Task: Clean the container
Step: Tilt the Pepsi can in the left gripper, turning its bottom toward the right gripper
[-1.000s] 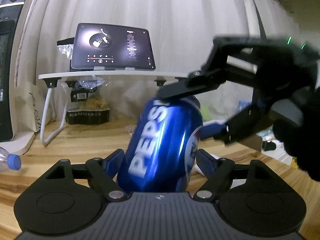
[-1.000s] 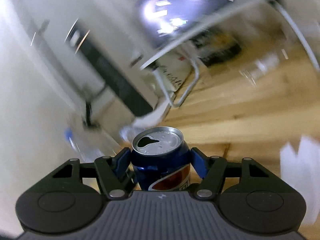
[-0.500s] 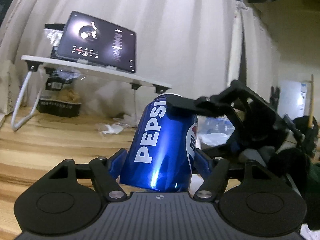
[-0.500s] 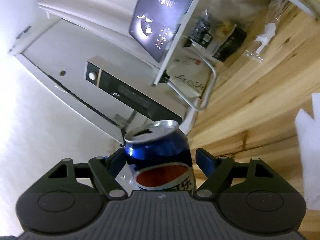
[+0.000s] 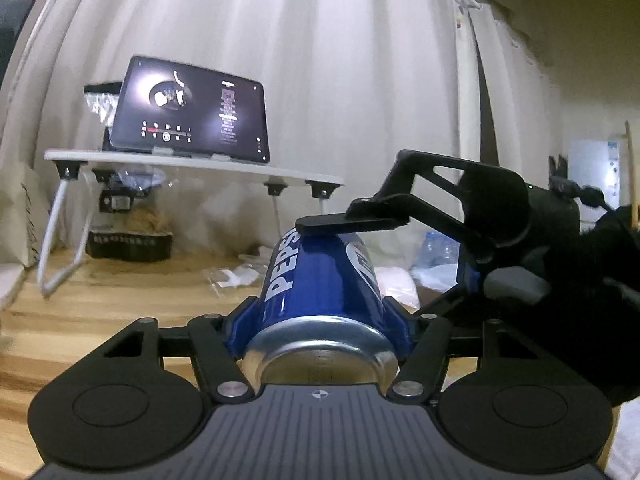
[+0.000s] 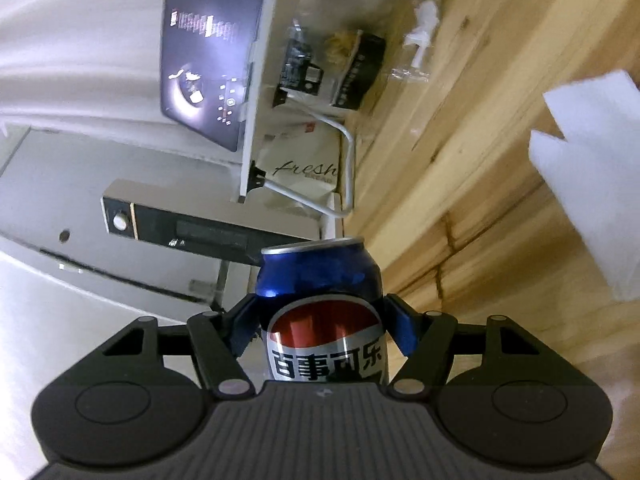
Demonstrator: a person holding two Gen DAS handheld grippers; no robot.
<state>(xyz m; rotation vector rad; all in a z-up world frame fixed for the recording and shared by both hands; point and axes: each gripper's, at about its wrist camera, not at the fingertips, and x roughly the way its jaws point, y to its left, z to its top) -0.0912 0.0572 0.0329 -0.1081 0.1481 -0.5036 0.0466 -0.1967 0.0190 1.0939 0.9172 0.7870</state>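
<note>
Since the frame one second ago the Pepsi can (image 5: 324, 280) has tipped from near upright until its concave base faces the left wrist camera, and the right gripper (image 5: 352, 222) has dropped from above the can's shoulder to lie across its far end. The left gripper (image 5: 320, 320) is clamped on the can near the base, blue pads pressed to both sides. In the right wrist view the right gripper (image 6: 320, 320) is likewise clamped on the can (image 6: 320, 304) at mid-body, its silver top rim pointing away from the lens. The can is therefore held clear of the wooden table (image 6: 460, 168) between both tools, likely so one steadies it while the other turns or empties it. Legible markings: "PEPSI" in white on blue, Chinese characters beneath the red-and-white emblem, and "fresh" on a paper bag (image 6: 304, 176). A lit tablet (image 5: 188, 120) stands on a white stand (image 5: 192, 168); its text is unreadable.
</note>
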